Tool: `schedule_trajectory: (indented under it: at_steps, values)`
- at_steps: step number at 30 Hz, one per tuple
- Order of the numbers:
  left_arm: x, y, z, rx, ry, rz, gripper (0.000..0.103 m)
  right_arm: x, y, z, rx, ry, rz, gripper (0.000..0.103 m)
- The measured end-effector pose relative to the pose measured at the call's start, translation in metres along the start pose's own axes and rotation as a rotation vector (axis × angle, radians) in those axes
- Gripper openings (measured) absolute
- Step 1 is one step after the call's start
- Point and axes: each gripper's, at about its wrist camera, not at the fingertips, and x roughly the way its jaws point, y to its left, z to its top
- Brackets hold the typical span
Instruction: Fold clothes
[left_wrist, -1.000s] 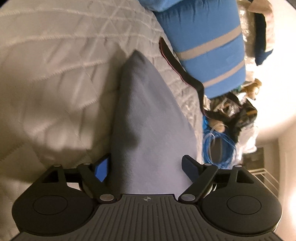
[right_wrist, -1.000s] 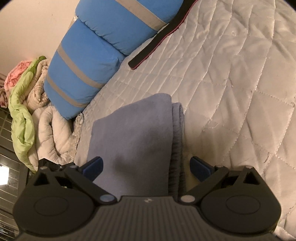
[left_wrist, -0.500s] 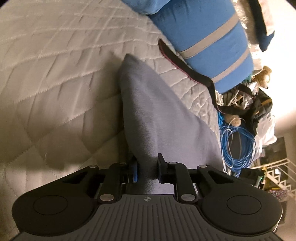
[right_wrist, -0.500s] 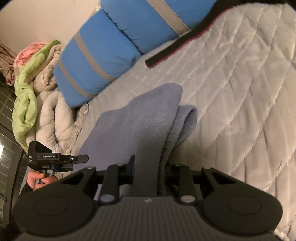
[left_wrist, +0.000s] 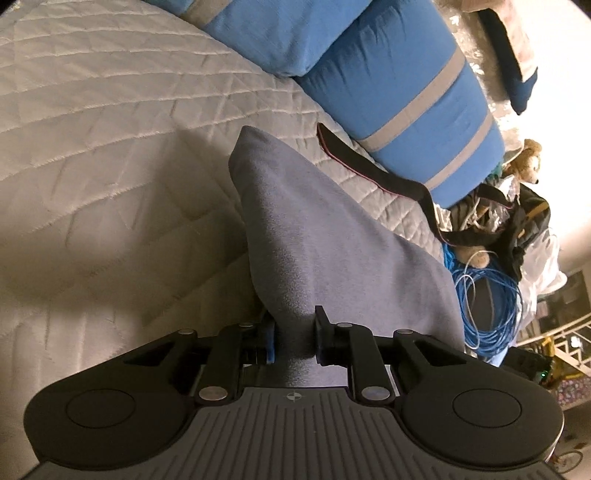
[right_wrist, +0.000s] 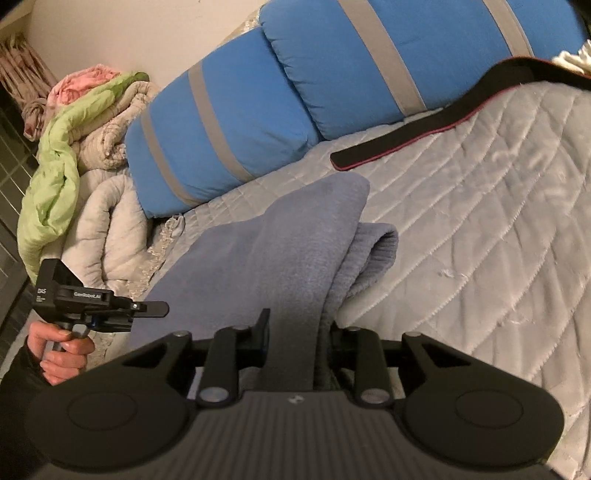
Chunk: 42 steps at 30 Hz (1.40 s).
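Now lifted: bunched, seemingly folded grey-blue garment (left_wrist: 332, 236)

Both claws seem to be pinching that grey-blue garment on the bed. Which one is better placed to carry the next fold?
Neither alone, probably. The left gripper and right gripper are each shut on the garment's near edge, so they likely carry it together toward the blue pillows.

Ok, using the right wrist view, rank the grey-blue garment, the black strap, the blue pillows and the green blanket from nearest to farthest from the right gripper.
1. Grey-blue garment: clamped in the right gripper.
2. Black strap: on the quilt, up and right.
3. Blue pillows and green blanket, on the far left: too close to call.
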Motion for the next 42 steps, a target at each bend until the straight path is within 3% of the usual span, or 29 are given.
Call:
schedule_trajectory:
  at_steps: [22, 42]
  values:
    - [0.0, 0.001, 0.014, -0.002, -0.033, 0.026, 0.018, 0.008, 0.014, 0.008, -0.055, -0.017, -0.065, 0.028]
    - [0.023, -0.002, 0.098, 0.027, -0.154, 0.023, 0.018, 0.068, -0.009, 0.101, -0.008, -0.084, -0.056, 0.027]
